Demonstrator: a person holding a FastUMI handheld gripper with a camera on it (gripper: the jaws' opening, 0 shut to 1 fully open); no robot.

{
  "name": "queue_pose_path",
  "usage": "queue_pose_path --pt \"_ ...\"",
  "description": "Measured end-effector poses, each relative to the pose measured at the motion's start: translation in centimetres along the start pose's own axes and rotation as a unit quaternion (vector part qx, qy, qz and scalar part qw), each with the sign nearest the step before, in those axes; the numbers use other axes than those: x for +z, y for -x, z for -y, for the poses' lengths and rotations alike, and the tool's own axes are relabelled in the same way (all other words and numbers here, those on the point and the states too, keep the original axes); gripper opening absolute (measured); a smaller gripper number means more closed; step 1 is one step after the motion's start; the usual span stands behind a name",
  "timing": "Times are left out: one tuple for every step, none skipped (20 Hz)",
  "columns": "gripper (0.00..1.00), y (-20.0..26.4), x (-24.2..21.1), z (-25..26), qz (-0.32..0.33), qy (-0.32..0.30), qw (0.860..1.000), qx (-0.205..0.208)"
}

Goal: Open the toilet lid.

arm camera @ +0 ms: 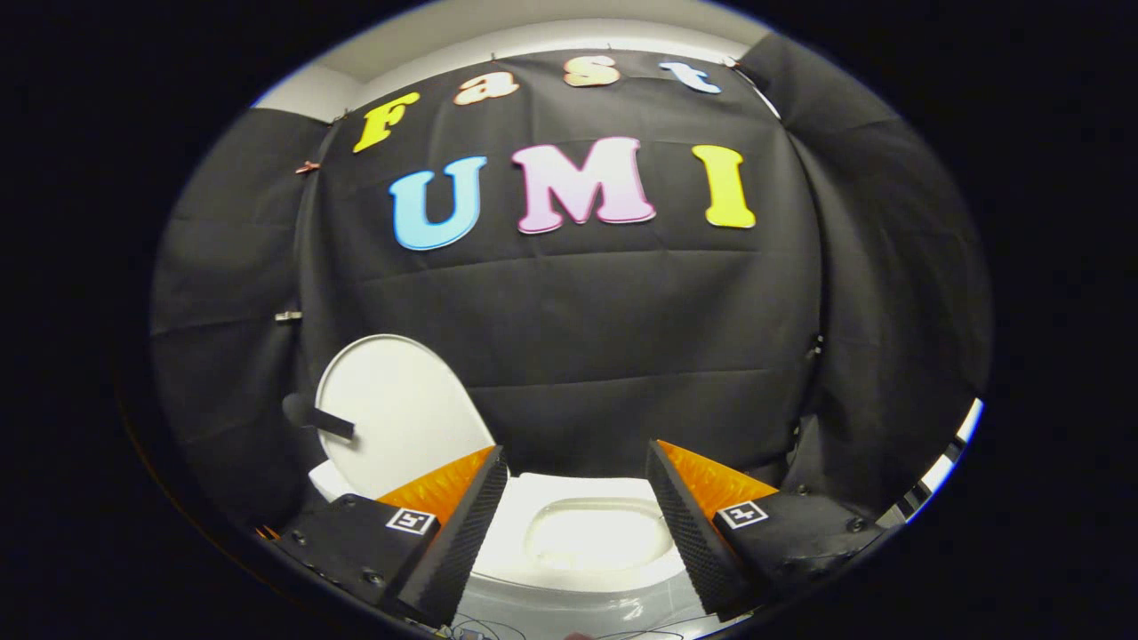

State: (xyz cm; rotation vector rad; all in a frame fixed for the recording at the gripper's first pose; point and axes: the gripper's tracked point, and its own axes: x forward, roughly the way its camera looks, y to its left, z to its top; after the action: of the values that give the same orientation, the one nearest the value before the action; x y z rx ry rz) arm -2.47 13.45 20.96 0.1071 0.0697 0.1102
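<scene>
Gripper view: hand-held gripper spread, gripping nothing — toilet lid upright against black cloth wall, white seat between fingers.

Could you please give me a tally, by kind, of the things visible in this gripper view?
Toilets: 1, seat uncovered
Toilet lids: 1, standing raised, with a dark handle strip
Grippers: 1, fingers open with nothing between them, above the bowl
Black cloth walls: 1
Total: 4
</scene>
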Motion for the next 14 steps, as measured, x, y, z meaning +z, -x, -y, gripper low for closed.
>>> queue_pose_path --pt "0.99 -0.1 -0.3 1.3 0.004 -0.007 1.000 -0.002" --pt "0.99 -0.2 -0.4 2.4 0.010 -0.012 1.000 -0.005" --pt "0.99 -0.5 -0.6 3.3 0.018 -0.015 1.000 -0.007" --pt "0.99 -0.7 -0.9 4.1 0.022 -0.017 1.000 -0.011" --pt "0.99 -1.0 -1.2 4.8 0.025 -0.018 0.999 -0.014" --pt "0.99 -1.3 -1.4 5.2 0.030 -0.019 0.999 -0.016" --pt "0.99 -1.7 -1.7 5.5 0.029 -0.018 0.999 -0.019" --pt "0.99 -2.1 -2.1 5.9 0.029 -0.017 0.999 -0.022" --pt "0.99 -2.3 -2.4 5.9 0.031 -0.015 0.999 -0.022" --pt "0.99 -2.3 -2.4 6.1 0.040 -0.015 0.999 -0.024" --pt "0.99 -2.2 -2.3 6.1 0.050 -0.017 0.998 -0.024" --pt "0.99 -2.1 -2.2 6.0 0.059 -0.023 0.998 -0.024" --pt "0.99 -1.9 -2.2 6.0 0.068 -0.028 0.997 -0.023" --pt "0.99 -1.8 -2.2 5.9 0.077 -0.029 0.996 -0.022"
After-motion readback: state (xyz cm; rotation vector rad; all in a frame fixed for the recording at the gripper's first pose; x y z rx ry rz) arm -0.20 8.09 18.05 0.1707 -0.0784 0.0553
